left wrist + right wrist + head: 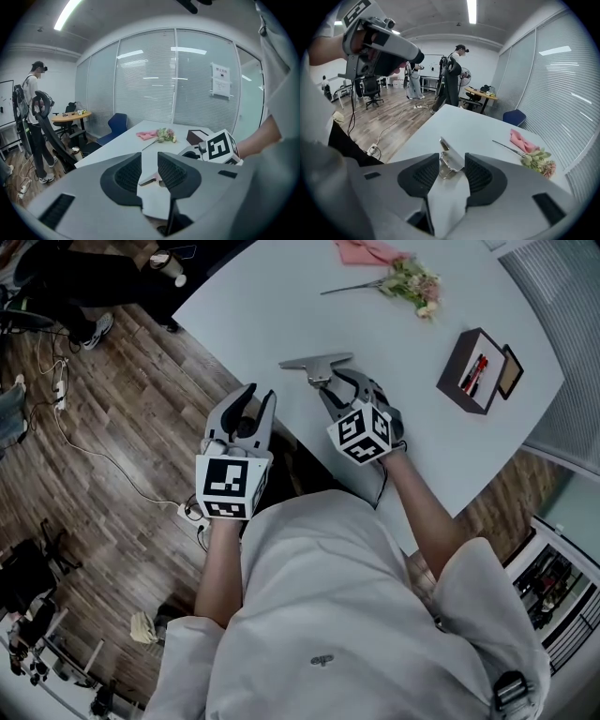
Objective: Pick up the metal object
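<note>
My right gripper (452, 165) has its jaws apart around the metal object (317, 363) on the table (281, 296). My left gripper (149, 161), jaws apart and empty, hangs just off the table's edge.

Pale, round-edged table (281, 296) over wood floor. On it: metal object (317, 363) near the near edge; pink cloth (366, 250) at the far side, flower sprig (409, 282) just beside it; dark open box (473, 371) toward the right edge, a small flat brown-faced item (510, 371) against its far side.
</note>
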`<state>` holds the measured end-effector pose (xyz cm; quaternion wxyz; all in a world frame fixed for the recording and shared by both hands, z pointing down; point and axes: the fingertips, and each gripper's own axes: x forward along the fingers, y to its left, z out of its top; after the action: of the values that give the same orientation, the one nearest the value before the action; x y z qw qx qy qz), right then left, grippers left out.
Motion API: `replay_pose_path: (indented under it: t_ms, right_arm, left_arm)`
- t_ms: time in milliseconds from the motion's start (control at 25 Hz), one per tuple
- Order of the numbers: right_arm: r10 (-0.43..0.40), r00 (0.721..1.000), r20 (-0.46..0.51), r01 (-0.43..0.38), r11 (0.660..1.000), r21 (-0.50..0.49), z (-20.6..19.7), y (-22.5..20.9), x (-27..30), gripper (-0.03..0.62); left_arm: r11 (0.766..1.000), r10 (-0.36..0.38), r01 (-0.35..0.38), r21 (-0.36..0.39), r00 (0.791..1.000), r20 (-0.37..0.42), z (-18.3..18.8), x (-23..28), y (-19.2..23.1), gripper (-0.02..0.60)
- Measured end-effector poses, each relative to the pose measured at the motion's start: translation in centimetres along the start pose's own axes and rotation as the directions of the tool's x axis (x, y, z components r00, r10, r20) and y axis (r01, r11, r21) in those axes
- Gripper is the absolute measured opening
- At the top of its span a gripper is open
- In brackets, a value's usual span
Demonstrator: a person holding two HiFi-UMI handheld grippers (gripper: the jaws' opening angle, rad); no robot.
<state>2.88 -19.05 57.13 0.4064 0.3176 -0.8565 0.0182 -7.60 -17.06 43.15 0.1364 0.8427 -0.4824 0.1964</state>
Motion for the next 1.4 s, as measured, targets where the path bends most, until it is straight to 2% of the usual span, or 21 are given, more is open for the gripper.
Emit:
replay_pose_path:
  t_ms: [480, 840, 1400]
  right_arm:
    - [-0.006, 0.999, -0.053, -0.003, 0.988, -0.154, -1.5, 1.2, 2.6, 0.173]
    - [-0.036, 0.996, -0.077, 0.015, 0.966, -0.258, -1.9, 1.3, 4.3, 0.164]
    - [-0.069, 0.995, -0.075, 0.042, 0.949, -0.313, -1.7, 1.0, 5.4, 0.138]
  left_arm:
    - [1.0, -0.008, 0.008, -0.008, 1.0, -0.011, -0.8, 0.4, -0.4, 0.114]
    - [1.0, 0.006, -0.006, -0.015, 1.0, -0.029, -1.5, 0.0, -0.2, 0.114]
    - [1.0, 0.022, -0.022, -0.021, 0.999, -0.031, -1.7, -0.4, 0.2, 0.114]
